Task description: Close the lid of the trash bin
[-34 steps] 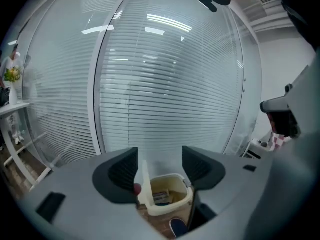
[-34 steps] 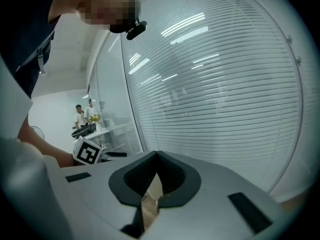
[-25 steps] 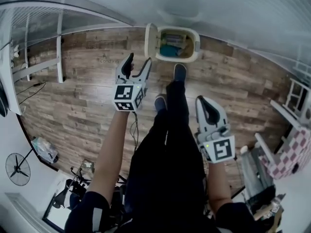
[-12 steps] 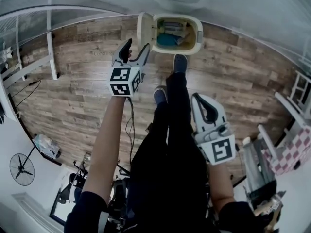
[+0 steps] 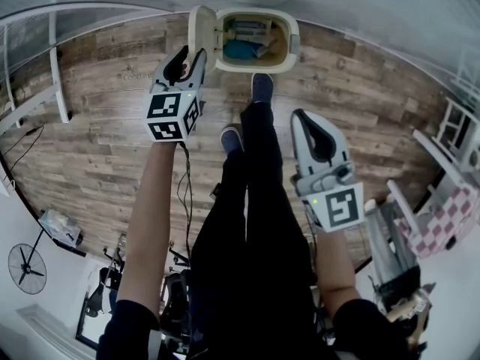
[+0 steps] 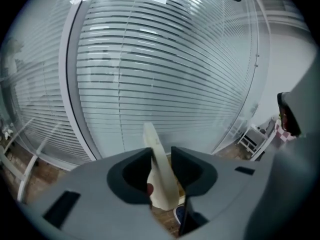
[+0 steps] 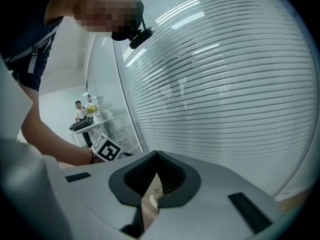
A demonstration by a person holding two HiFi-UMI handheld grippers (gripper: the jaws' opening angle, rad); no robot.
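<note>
Scene: wood-plank floor point(image 5: 97, 126), seen from above; slatted blinds point(image 6: 165, 74) fill the background of both gripper views

Item 1, trash bin point(image 5: 294, 45): cream, rounded, on the floor at the top middle of the head view, just beyond the person's forward shoe point(image 5: 262, 87). Open. Inside are a blue item point(image 5: 240, 49) and pale packaging

Item 2, lid point(image 5: 196, 27): same cream colour, hinged at the bin's left side, standing upright, edge-on to the head camera. In the left gripper view it rises as a thin slab point(image 6: 159, 171) between the jaws

Item 3, left gripper point(image 5: 191, 52): arm stretched out, tips at the lid's free edge, marker cube point(image 5: 171, 115) facing up. Jaws closing with the lid between them; the left-hand jaw lies against the slab, a sliver of gap shows at the other, so not clamped on both sides

Item 4, right gripper point(image 5: 306, 120): held back beside the person's right leg, well apart from the bin. Jaws closed tip to tip point(image 7: 157, 156), nothing between them; only a narrow slit below the tips shows the floor

Item 5, surroundings: floor fan point(image 5: 26, 265) at lower left, checked pink-and-white fabric point(image 5: 450, 231) at right
</note>
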